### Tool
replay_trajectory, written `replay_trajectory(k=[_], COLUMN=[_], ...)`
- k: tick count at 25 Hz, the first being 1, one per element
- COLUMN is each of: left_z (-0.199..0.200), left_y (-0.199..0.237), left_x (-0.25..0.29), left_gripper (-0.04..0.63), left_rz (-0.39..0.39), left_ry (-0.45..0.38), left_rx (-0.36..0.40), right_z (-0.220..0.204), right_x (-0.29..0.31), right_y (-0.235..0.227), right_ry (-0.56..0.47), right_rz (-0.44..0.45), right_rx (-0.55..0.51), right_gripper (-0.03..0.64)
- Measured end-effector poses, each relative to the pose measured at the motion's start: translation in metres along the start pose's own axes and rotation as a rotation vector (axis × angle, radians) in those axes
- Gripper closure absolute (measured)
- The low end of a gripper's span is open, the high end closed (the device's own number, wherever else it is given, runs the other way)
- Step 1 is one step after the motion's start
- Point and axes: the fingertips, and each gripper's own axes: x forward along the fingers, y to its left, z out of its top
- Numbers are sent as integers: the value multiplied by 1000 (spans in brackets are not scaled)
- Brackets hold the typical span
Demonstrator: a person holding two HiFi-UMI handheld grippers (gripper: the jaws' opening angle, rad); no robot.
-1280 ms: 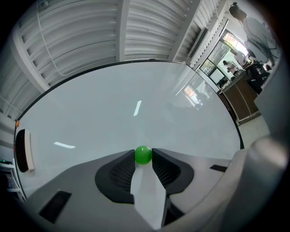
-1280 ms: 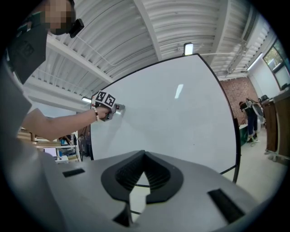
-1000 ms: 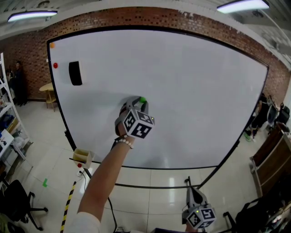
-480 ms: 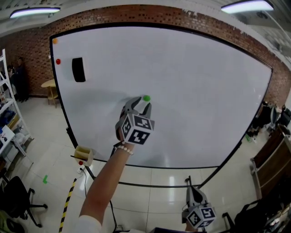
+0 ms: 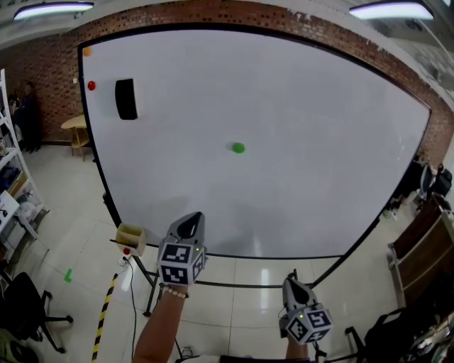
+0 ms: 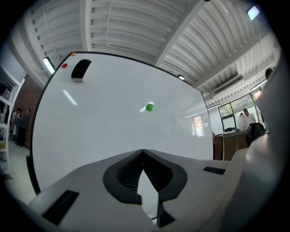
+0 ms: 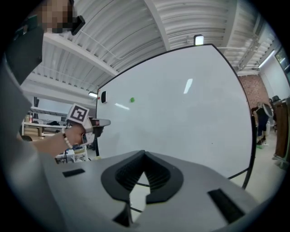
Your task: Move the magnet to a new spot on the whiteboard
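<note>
1. Two grippers are held low in front of the board, both well apart from it. The left gripper [image 5: 191, 217] has just been closing; its jaws are now pressed together with nothing between them.
2. The right gripper [image 5: 290, 281] sits lower and to the right, also clenched tip to tip on nothing.
3. One small tan box [image 5: 130, 239] hangs on the stand by the board's lower left edge.
4. One big whiteboard [image 5: 319, 127] fills the wall ahead.
5. One green magnet [image 5: 238, 147] sticks alone near the middle of the board, a little left of centre, above both grippers and touched by neither.
6. One black eraser [image 5: 125, 98] clings near the upper left corner.
7. Two more magnets sit left of the eraser: one red magnet [image 5: 91, 85], and one orange magnet [image 5: 86, 51] above it in the corner.
8. Behind is a brick wall [image 5: 42, 85], with two ceiling lights [image 5: 50, 9] overhead.
</note>
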Motion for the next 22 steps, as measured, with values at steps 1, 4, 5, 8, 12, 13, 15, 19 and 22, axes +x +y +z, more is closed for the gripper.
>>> replay_trajectory(k=[1, 4, 5, 8, 12, 13, 15, 19, 22], left_z=[-13, -57, -73, -111, -135, -140, -146, -155, -159], left_y=[1, -2, -5, -13, 1, 7, 17, 25, 19], left_x=[-8, -35, -43, -69, -98, -103, -110, -122, -132], left_gripper=[595, 595, 595, 595, 595, 595, 595, 595, 595], left_rz=[-11, -61, -80, -126, -140, -142, -153, -205, -231], left_ry=[16, 77, 105, 165, 186, 194, 212, 248, 257], left_rx=[-26, -88, -103, -156, -216, -227, -243, -252, -261], right_z=[1, 2, 3, 8, 0, -5, -16, -33, -40], right_x=[7, 28, 34, 44, 48, 48, 47, 41, 30], right_y=[2, 11, 14, 24, 47, 53, 66, 90, 108], right_ry=[1, 0, -2, -9, 19, 33, 61, 78, 85], right_rz=[1, 5, 6, 2, -28, -36, -51, -79, -76], right_rx=[-3, 0, 1, -11, -47, -49, -44, -19, -11], right_gripper=[606, 606, 606, 604, 604, 604, 604, 604, 604])
